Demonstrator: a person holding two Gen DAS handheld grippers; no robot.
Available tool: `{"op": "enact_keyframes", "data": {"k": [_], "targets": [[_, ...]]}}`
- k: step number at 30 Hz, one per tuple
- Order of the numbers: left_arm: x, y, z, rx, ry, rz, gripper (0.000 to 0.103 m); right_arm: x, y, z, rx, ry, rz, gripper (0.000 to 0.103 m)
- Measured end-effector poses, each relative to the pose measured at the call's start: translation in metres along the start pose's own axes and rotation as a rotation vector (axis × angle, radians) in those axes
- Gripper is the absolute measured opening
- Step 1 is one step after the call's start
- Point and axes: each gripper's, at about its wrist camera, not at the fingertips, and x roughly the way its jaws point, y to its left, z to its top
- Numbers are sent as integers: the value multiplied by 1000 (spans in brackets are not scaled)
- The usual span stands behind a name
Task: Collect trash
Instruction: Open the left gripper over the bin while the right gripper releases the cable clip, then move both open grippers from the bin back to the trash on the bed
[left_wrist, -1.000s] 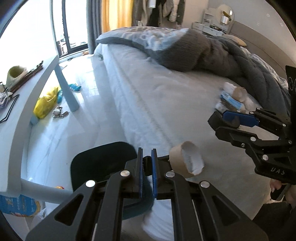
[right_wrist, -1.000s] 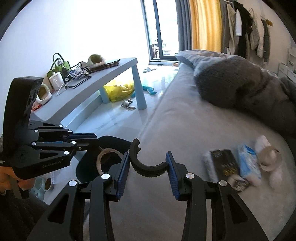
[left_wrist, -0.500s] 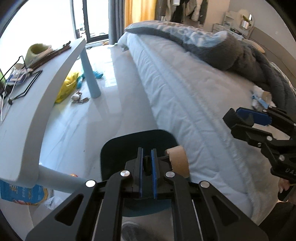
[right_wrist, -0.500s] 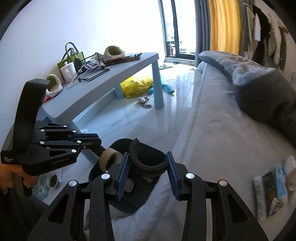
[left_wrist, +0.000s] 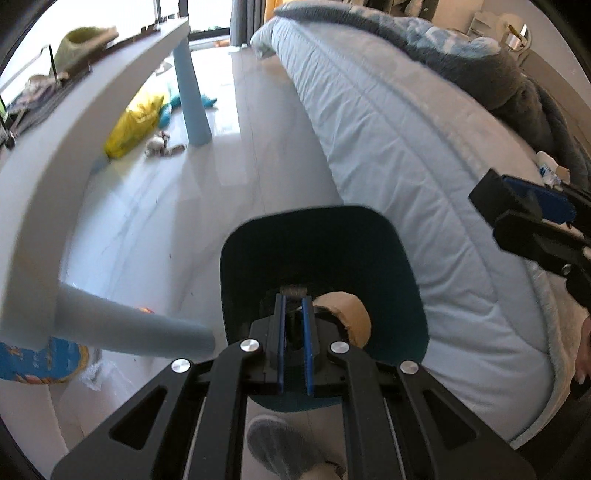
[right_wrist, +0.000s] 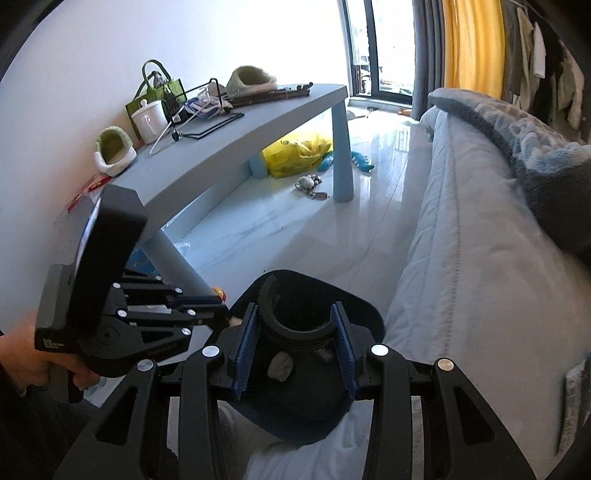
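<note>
Cardboard roll (left_wrist: 347, 317) x1, pinched at its wall by near-shut left gripper (left_wrist: 293, 332), over dark bin (left_wrist: 402, 280) x1. Black ring (right_wrist: 295, 317) x1, clamped in right gripper (right_wrist: 295, 343), above same bin.

Blue table (right_wrist: 258, 122) — slippers (right_wrist: 114, 149), white pot (right_wrist: 149, 120) on top; bed (left_wrist: 406, 155) opposite.

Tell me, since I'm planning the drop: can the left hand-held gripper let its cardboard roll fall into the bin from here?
Probably yes. The left hand-held gripper holds the cardboard roll over the dark bin, with nothing between them.
</note>
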Motion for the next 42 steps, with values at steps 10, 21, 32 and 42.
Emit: {"op": "enact_keyframes", "data": {"k": [10, 21, 32, 42], "targets": [[33, 13, -18, -23, 138, -44, 12, 19, 10, 4, 10, 39, 18, 40], [26, 36, -26, -57, 132, -29, 59, 56, 22, 1, 32, 131, 21, 40], [-15, 57, -16, -110, -25, -14, 62, 101, 23, -11, 80, 246, 1, 40], [-52, 61, -6, -123, -160, -42, 46, 132, 28, -24, 93, 326, -7, 42]]}}
